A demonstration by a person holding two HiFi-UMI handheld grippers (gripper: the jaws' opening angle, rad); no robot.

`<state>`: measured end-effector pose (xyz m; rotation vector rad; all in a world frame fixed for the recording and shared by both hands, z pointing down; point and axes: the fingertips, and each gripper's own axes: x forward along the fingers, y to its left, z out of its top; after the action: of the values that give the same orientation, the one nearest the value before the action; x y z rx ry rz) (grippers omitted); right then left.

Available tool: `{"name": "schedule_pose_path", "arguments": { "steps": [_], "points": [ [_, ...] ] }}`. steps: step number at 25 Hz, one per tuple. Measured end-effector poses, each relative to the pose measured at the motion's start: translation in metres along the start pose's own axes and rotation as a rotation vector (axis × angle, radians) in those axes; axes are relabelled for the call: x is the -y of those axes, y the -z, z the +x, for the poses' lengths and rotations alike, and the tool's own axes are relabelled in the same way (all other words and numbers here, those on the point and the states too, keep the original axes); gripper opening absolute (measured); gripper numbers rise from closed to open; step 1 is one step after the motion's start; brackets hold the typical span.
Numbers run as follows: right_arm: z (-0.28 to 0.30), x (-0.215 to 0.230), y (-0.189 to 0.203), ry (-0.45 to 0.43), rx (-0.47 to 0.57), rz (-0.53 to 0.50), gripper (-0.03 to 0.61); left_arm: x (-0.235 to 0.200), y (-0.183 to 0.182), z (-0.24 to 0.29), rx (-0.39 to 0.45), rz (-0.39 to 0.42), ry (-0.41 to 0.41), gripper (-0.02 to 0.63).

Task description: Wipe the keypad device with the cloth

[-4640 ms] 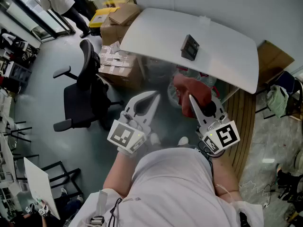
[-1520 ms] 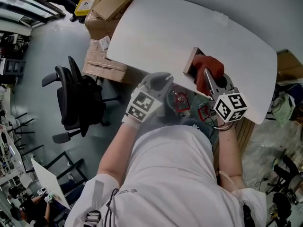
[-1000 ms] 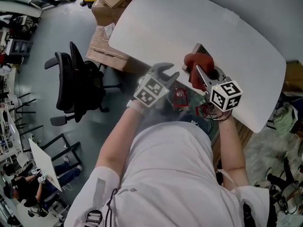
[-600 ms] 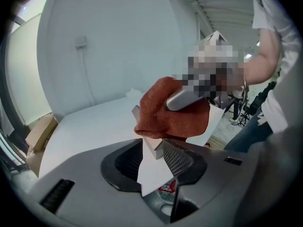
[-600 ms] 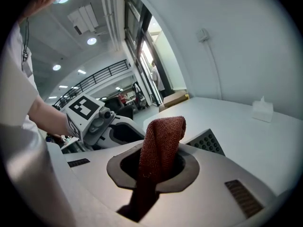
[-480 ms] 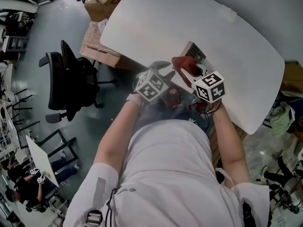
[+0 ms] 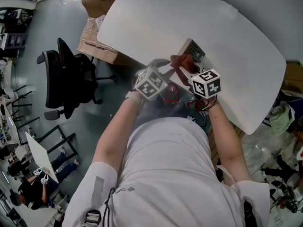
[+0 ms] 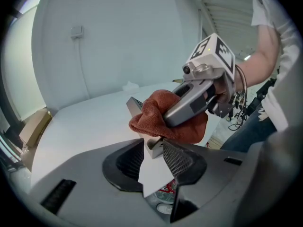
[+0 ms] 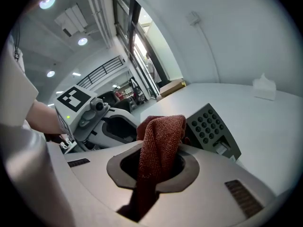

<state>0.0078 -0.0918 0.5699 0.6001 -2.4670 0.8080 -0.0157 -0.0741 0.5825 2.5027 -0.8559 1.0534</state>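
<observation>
The grey keypad device [image 7: 194, 49] stands tilted on the white table [image 7: 156, 22], near its front edge. My right gripper [image 7: 185, 69] is shut on a red cloth [image 7: 181, 62], which presses against the device's near left side. In the right gripper view the cloth [image 9: 161, 136] hangs between the jaws of my right gripper [image 9: 161, 143] and the number keys of the device [image 9: 210, 126] show beside it. My left gripper [image 8: 153, 145] has closed on the lower corner of the device [image 8: 134, 104], just under the cloth [image 8: 161, 119].
A black office chair [image 7: 68, 79] and cardboard boxes [image 7: 97, 46] stand on the floor left of the table. A small white box [image 9: 264, 88] lies at the table's far side. Bare table top [image 8: 85, 126] stretches left of the device.
The cloth in my right gripper has slid left and down across the device. My left gripper has come up to the device's near corner and holds it. The person has stepped close to the table.
</observation>
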Motion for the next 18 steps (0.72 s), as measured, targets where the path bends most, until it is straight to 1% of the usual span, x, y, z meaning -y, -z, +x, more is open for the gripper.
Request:
{"name": "schedule_pose_path", "arguments": {
  "steps": [4, 6, 9, 14, 18],
  "points": [
    [-0.003, 0.008, 0.01, 0.029, -0.027, 0.029, 0.054, 0.004, 0.0, 0.002, -0.024, 0.022, 0.012, 0.118],
    [-0.003, 0.013, 0.017, 0.039, -0.044, 0.041, 0.054, 0.005, 0.001, 0.004, -0.032, 0.037, 0.004, 0.118],
    [-0.005, 0.02, 0.029, 0.056, -0.062, 0.06, 0.054, 0.004, 0.002, 0.004, -0.035, 0.032, -0.011, 0.118],
    [-0.011, 0.033, 0.05, 0.084, -0.085, 0.097, 0.054, 0.006, 0.002, 0.005, -0.049, 0.051, -0.03, 0.117],
    [-0.014, 0.041, 0.062, 0.104, -0.113, 0.104, 0.054, 0.005, 0.003, 0.006, -0.049, 0.033, -0.039, 0.118]
  ]
}}
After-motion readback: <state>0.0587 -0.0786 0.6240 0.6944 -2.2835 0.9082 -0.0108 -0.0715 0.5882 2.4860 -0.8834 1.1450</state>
